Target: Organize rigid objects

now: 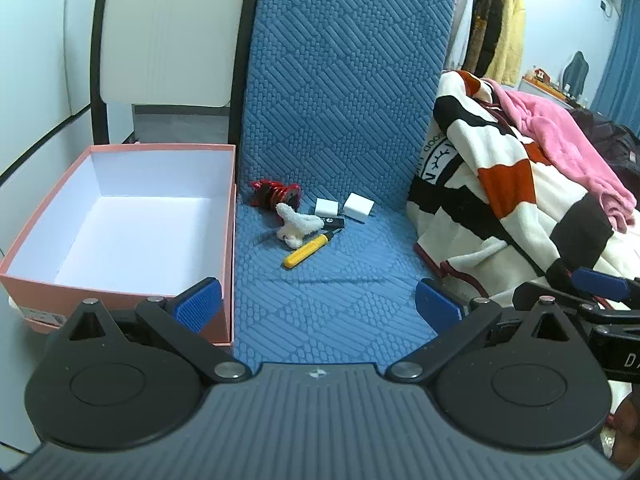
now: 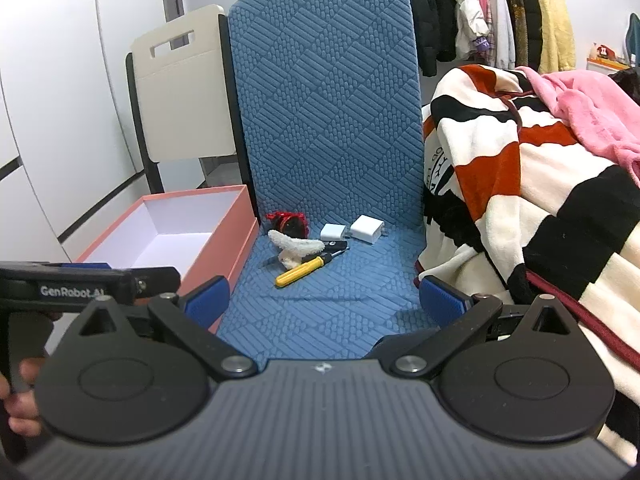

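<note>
While "GenRobot.AI" showed on the left claw (image 2: 60, 280), both it and the right claw (image 2: 324, 300) gaped wide and empty, well short of the yellow screwdriver (image 2: 306, 267) and white chargers (image 2: 367, 229) on the blue seat (image 2: 320, 312) beside the pink box (image 2: 224, 240).

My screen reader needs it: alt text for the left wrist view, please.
Small items lie clustered on a blue quilted chair seat: yellow screwdriver, white fluffy clip, two white chargers, a red-and-black object. An empty pink box stands left; the open left tongs frame the foreground.

Black hand-held gripper (image 1: 318, 300) bodies, ribbed grey housings, blue ribbed pads (image 1: 199, 298), silver pivot screws.
</note>
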Demonstrator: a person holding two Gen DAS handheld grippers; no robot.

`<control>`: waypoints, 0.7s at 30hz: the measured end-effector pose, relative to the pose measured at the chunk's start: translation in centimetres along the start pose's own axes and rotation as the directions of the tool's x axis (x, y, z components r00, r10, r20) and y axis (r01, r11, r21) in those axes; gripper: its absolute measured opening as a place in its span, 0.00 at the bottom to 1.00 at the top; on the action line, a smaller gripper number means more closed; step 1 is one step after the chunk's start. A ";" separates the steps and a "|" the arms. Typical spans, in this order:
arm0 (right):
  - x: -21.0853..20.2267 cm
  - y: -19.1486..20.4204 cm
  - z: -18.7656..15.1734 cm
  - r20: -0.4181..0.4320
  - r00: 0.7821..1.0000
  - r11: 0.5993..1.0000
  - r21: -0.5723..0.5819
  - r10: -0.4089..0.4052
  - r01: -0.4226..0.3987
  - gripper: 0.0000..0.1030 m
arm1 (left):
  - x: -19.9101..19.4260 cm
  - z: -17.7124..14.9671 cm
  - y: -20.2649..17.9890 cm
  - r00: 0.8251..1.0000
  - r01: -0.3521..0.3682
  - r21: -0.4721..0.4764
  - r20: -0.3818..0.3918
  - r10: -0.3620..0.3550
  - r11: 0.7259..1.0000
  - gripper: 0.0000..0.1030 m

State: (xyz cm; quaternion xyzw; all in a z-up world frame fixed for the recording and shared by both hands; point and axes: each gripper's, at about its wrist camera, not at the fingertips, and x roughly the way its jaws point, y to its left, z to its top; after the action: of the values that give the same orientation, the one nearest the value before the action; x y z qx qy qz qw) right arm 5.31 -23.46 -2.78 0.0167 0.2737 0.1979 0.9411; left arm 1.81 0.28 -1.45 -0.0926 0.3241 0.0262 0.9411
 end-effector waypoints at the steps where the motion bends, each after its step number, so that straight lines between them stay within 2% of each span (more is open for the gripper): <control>1: 0.0 -0.1 0.0 0.002 1.000 1.000 0.000 0.002 -0.002 1.00 | 0.1 0.0 0.1 1.000 0.005 -0.007 0.000 -0.005 1.000 1.00; 7: 0.6 -0.8 -0.4 -0.003 1.000 1.000 0.026 -0.016 0.016 1.00 | 1.7 -0.2 -0.4 1.000 -0.012 0.029 -0.025 0.012 1.000 1.00; 21: 2.1 -1.8 -0.9 -0.029 0.999 0.998 0.050 -0.035 0.036 1.00 | 4.0 -0.6 -0.7 0.998 -0.014 0.011 -0.067 0.015 1.000 1.00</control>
State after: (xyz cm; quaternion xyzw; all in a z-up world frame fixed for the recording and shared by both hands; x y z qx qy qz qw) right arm 7.08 -24.37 -4.86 0.0329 0.2919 0.1745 0.9398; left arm 4.69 -0.60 -4.22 -0.0861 0.3564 0.0283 0.9299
